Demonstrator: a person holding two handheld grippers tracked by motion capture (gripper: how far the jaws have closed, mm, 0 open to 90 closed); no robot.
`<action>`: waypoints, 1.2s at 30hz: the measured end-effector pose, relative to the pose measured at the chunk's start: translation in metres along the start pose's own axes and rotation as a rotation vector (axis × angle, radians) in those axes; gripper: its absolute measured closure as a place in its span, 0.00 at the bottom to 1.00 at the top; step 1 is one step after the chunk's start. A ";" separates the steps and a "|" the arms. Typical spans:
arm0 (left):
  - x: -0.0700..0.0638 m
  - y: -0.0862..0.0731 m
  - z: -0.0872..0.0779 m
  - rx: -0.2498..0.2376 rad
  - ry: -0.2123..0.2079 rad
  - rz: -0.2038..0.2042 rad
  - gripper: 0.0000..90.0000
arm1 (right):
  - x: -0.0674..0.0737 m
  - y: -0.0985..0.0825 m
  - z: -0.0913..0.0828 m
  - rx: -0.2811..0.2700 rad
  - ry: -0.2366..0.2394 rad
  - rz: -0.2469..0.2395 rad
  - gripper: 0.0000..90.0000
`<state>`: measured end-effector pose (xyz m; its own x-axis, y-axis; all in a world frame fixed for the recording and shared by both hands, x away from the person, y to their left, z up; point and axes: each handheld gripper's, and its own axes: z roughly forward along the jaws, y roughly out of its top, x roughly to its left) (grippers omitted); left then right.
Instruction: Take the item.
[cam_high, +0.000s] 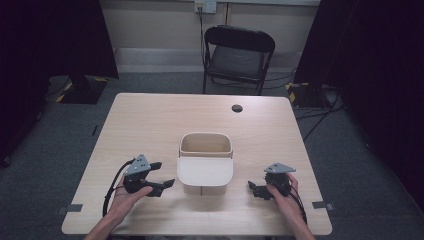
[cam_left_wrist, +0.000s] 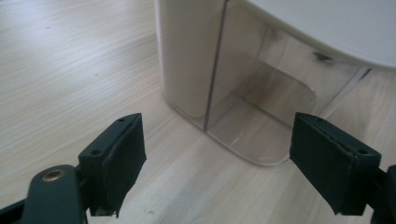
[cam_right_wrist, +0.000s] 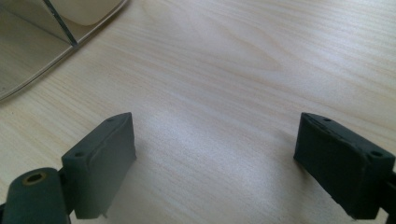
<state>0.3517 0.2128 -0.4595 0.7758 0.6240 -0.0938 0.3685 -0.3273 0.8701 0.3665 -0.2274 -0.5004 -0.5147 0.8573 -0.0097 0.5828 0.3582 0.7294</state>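
One cream bin (cam_high: 205, 161) is sitting mid-bench (cam_high: 150, 120), lid (cam_high: 205, 173) hinged open and hanging toward the person, long axis running away from them. Left gripper (cam_high: 159, 176) is pointing right at the bin's near-left corner, jaws standing wide with nothing between them; in the left gripper view the clear front wall (cam_left_wrist: 261, 121) is lying dead ahead, close. Right gripper (cam_high: 254, 189) is sitting farther off, jaws also spread and empty, bin corner (cam_right_wrist: 42, 42) up-left of them. Left is the nearer. Count: one bin, one lid, two grippers
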 end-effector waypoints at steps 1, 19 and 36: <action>-0.001 0.001 0.000 0.005 0.000 0.011 0.20 | 0.000 0.000 0.000 0.000 0.000 -0.001 0.13; -0.025 0.012 0.009 -0.009 -0.064 0.036 0.18 | -0.001 0.000 0.000 -0.002 0.007 -0.012 0.13; -0.030 0.019 0.015 -0.033 -0.079 0.037 0.23 | -0.002 0.001 0.001 0.000 0.011 -0.012 0.13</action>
<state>0.3424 0.1773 -0.4476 0.8272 0.5534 -0.0976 0.3224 -0.3250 0.8891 0.3682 -0.2283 -0.5004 -0.5289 0.8486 -0.0108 0.5766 0.3686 0.7292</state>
